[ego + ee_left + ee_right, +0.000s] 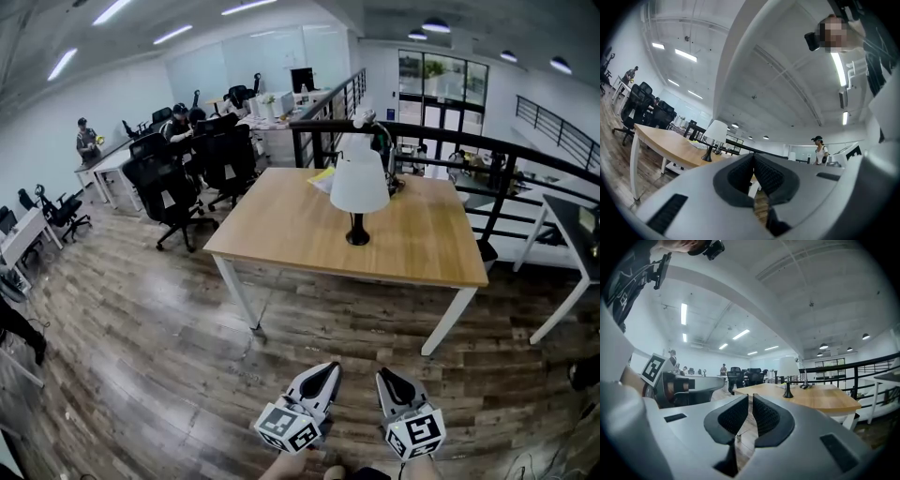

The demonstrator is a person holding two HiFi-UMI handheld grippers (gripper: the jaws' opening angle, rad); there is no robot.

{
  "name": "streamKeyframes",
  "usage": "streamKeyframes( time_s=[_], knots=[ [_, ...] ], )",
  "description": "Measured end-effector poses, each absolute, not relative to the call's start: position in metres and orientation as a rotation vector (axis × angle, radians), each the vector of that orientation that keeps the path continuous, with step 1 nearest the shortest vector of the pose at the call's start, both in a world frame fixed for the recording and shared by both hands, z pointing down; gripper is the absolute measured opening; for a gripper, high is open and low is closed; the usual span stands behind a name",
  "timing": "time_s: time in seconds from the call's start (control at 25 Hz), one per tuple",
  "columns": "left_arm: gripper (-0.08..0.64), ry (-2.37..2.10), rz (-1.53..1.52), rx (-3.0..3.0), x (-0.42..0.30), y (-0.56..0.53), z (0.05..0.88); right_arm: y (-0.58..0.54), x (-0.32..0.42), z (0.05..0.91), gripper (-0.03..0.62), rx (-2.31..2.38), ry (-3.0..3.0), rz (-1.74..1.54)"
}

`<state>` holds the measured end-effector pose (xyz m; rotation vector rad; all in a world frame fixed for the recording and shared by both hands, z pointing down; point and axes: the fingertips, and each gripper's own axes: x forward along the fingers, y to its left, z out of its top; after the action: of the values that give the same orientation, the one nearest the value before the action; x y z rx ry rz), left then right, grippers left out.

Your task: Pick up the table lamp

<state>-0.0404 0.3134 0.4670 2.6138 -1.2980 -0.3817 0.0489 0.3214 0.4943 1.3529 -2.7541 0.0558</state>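
Note:
A table lamp with a white shade and a black stem and base stands upright near the middle of a wooden table. It also shows small and far off in the left gripper view as the lamp, and in the right gripper view as the lamp. My left gripper and right gripper hang side by side low in the head view, well short of the table, over the wooden floor. Both are shut with nothing between their pads. In the gripper views, the left gripper and the right gripper point toward the table.
Black office chairs crowd the table's left end. A black railing runs behind it, and a second white-legged desk stands at the right. People sit at desks at the back left. Papers and small items lie behind the lamp.

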Motion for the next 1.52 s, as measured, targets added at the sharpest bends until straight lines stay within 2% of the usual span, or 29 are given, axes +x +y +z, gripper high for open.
streamKeyframes(
  time_s=[0.48, 1.52],
  knots=[
    [0.009, -1.311, -0.379, 2.581, -0.055, 0.260, 0.480, 0.263, 0.025, 0.506, 0.052, 1.289, -2.788, 0.085],
    [0.009, -1.308, -0.294, 2.575, -0.039, 0.053, 0.487, 0.056, 0.014, 0.524, 0.052, 1.202, -2.811, 0.146]
  ],
)
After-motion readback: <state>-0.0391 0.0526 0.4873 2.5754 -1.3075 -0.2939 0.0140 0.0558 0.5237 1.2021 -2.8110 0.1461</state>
